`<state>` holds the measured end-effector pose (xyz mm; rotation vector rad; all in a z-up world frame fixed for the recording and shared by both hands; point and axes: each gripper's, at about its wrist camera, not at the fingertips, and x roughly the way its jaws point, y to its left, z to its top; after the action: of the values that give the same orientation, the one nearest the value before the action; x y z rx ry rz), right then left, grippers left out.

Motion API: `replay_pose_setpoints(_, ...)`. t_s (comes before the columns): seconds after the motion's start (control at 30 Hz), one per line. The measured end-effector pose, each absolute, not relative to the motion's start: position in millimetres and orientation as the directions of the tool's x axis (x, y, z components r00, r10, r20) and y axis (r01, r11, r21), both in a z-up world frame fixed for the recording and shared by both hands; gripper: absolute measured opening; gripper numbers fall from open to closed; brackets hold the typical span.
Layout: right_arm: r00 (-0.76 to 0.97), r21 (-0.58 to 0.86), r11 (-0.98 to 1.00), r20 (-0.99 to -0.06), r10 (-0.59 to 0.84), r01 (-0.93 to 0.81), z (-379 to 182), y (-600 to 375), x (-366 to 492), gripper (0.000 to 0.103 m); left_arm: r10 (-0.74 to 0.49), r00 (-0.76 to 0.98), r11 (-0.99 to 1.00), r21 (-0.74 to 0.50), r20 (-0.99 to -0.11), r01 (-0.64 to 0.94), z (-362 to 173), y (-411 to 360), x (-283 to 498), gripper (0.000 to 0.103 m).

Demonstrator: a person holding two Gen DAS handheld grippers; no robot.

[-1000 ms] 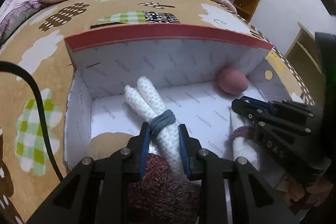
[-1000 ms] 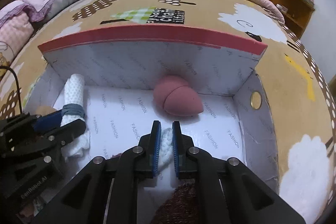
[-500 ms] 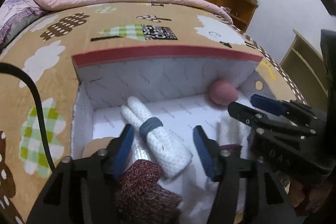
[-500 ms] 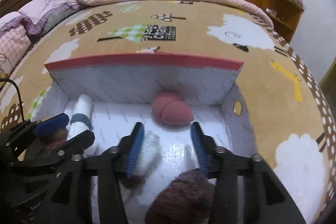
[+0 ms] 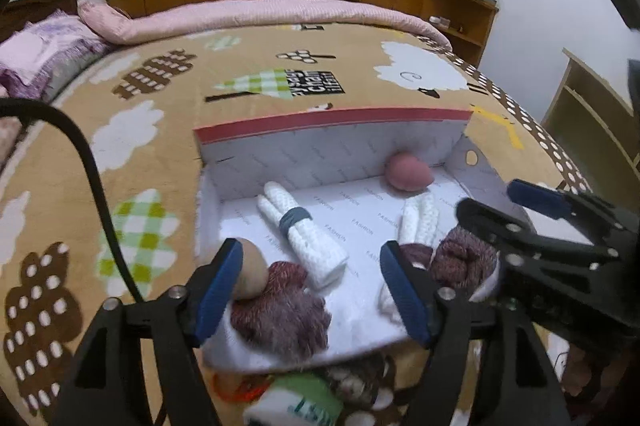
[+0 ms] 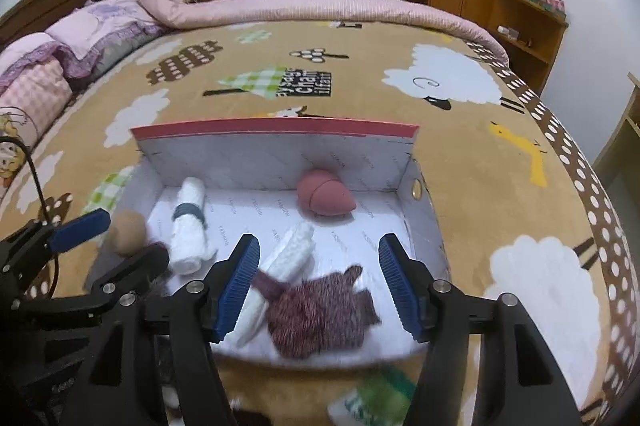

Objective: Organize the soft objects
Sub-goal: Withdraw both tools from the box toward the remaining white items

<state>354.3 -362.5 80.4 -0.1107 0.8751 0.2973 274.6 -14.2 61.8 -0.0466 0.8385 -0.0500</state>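
I see box (image 6: 420, 222) on bed (image 6: 360, 66). Inside: rolled towel (image 6: 188, 230) left, sponge (image 6: 324, 192) at back wall, knit bundle (image 6: 316, 310) front, second towel (image 6: 292, 254) beside it.

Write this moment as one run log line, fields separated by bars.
left gripper: opening, nothing between | right gripper: opening, nothing between | banded white roll, pink sponge: in box

Left gripper (image 5: 310, 290) above the box (image 5: 332, 117), jaws opening, nothing between the fingers (image 5: 218, 284). Inside the box: white rolled sock (image 5: 304, 234) with grey band, second white roll (image 5: 418, 222), pink sponge (image 5: 408, 172), tan ball (image 5: 250, 266), maroon knit items (image 5: 280, 310). Right gripper (image 5: 516, 204) at frame right, apparently empty.
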Motion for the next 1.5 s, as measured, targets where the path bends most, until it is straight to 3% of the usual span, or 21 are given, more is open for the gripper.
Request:
replay_pose_setpoints(0.4, 0.605, 0.1, 0.945, -0.746, 0.278, -0.311, 81.9, -391.4, 269.8, 0.068, -0.077, 0.69, 0.996, -0.089, -0.72, 0.018, 74.4, -12.6, 191.4, 0.075)
replay_pose_setpoints(0.53, 0.627, 0.119, 0.94, -0.717, 0.305, -0.321, 78.8, -395.4, 243.7, 0.068, -0.012, 0.716, 0.997, -0.059, -0.698, -0.042, 57.6, -9.8, 158.7, 0.075)
replay_pose_setpoints(0.73, 0.643, 0.118, 0.933, -0.695, 0.322, -0.34, 65.6, -397.8, 192.4, 0.068, -0.052, 0.671, 0.993, -0.113, -0.739, -0.047, 30.8, -2.2, 132.3, 0.075)
replay_pose_setpoints(1.03, 0.658, 0.109, 0.93, -0.678, 0.328, -0.351, 59.2, -407.3, 170.6, 0.068, -0.086, 0.673, 0.989, -0.143, -0.734, -0.03, 24.8, 7.1, 103.2, 0.075)
replay_pose_setpoints(1.13, 0.663, 0.087, 0.936, -0.684, 0.305, -0.341, 44.7, -411.0, 177.3, 0.068, -0.091, 0.662, 0.988, -0.151, -0.744, -0.035, 14.1, 11.9, 100.9, 0.075)
replay_pose_setpoints(1.27, 0.581, 0.097, 0.953, -0.773, 0.255, -0.288, 0.5, -417.6, 201.4, 0.068, -0.041, 0.641, 0.984, -0.141, -0.766, -0.106, -9.3, 22.1, 107.4, 0.075)
replay_pose_setpoints(1.33, 0.641, 0.072, 0.953, -0.725, 0.252, -0.293, -7.4, -415.3, 197.3, 0.075, -0.029, 0.641, 0.982, -0.141, -0.767, -0.123, -21.7, 24.0, 109.4, 0.077)
replay_pose_setpoints(1.43, 0.705, -0.059, 0.958, -0.69, 0.163, -0.28, -13.1, -397.7, 184.9, 0.077, 0.038, 0.671, 0.988, -0.071, -0.74, -0.134, -24.1, 13.5, 107.3, 0.079)
replay_pose_setpoints(1.5, 0.72, -0.058, 0.964, -0.678, 0.152, -0.259, -13.7, -397.3, 181.7, 0.077, 0.049, 0.684, 0.987, -0.071, -0.728, -0.147, -25.4, 12.9, 105.6, 0.08)
